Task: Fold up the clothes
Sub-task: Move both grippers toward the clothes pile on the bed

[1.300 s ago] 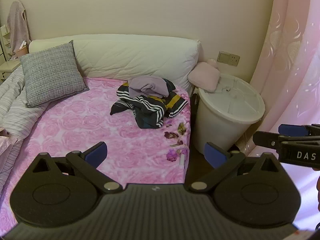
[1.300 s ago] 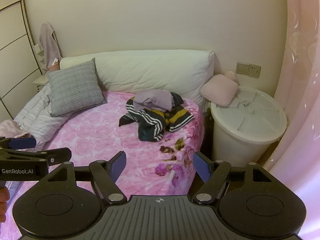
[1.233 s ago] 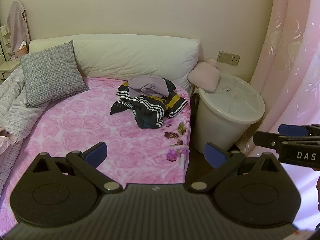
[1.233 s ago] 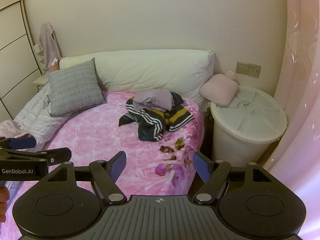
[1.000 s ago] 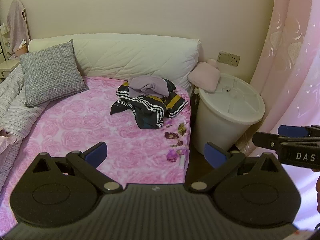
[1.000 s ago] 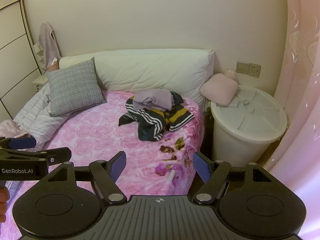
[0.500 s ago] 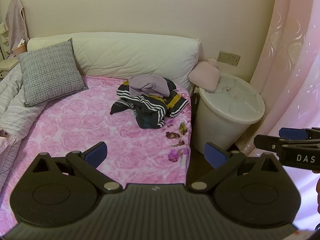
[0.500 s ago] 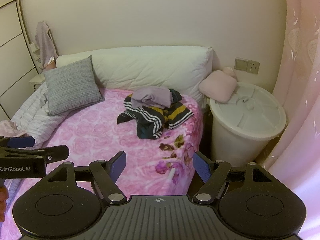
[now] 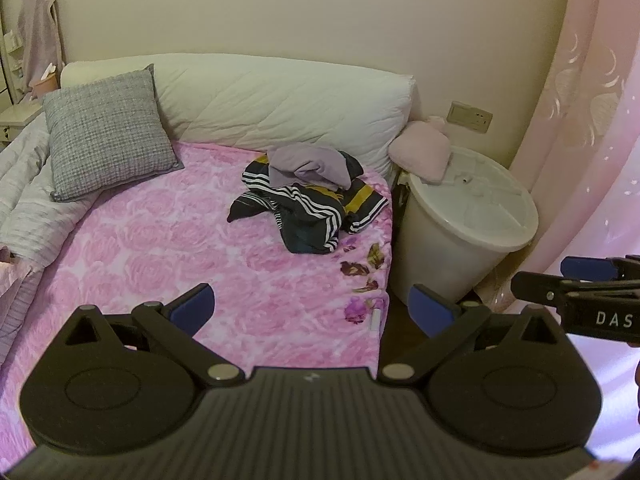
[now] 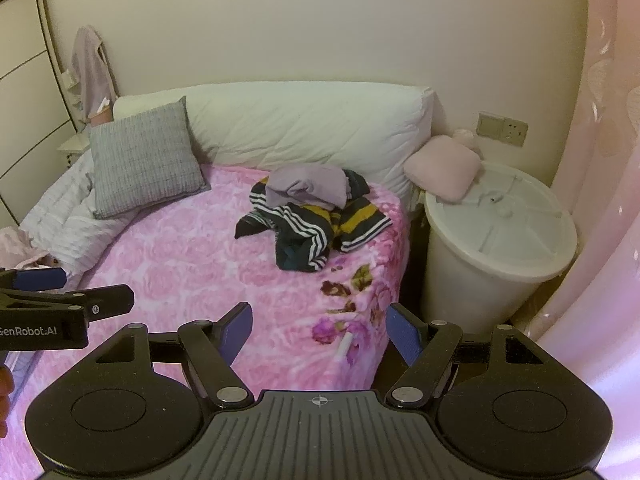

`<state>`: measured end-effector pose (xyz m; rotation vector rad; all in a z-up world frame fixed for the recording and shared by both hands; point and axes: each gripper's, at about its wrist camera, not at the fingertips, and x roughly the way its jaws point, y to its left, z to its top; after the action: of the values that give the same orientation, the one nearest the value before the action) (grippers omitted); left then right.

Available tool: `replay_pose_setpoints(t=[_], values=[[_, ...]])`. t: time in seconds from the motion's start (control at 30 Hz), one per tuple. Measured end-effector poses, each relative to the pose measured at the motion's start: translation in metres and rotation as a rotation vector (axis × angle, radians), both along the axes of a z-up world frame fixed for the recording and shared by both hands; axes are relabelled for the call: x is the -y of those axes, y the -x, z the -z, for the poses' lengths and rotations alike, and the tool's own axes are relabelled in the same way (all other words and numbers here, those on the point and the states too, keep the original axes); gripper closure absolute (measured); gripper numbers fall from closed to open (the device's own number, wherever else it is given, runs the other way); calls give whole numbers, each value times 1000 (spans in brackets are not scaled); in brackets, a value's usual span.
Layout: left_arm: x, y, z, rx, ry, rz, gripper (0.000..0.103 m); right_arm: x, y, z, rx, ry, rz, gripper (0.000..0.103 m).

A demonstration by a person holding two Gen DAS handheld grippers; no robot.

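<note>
Clothes pile (image 9: 310, 200) lying at frame centre on pink bedspread (image 9: 168, 248), beside white bin (image 9: 460, 248).
Left gripper (image 9: 311, 312) and right gripper (image 10: 319, 330) hovering at lower frame, both spread wide, empty.
Advising: approaching low, taking lilac garment (image 10: 308, 188) first by single edge.

Wide bare stretch of pink bed (image 9: 168, 248) between my jaws and the clothes pile (image 9: 308, 200), nothing lying on it, clear way in from the near side. Pile sits near the bed's right edge; white bin (image 9: 460, 248) stands just beside that edge and blocks the right. Long white pillow (image 9: 280, 100) walls off the back. Grey cushion (image 9: 108, 132) and striped quilt (image 9: 24, 200) crowd the left, well apart from the pile.
</note>
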<state>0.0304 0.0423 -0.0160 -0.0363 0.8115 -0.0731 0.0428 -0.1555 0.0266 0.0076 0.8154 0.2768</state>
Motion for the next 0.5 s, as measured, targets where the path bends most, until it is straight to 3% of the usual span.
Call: replay_pose_setpoints(t=[0.5], values=[[-12,-42,21,-43,-13,-76,1,-11,-52,21,-38,3,-64,32]])
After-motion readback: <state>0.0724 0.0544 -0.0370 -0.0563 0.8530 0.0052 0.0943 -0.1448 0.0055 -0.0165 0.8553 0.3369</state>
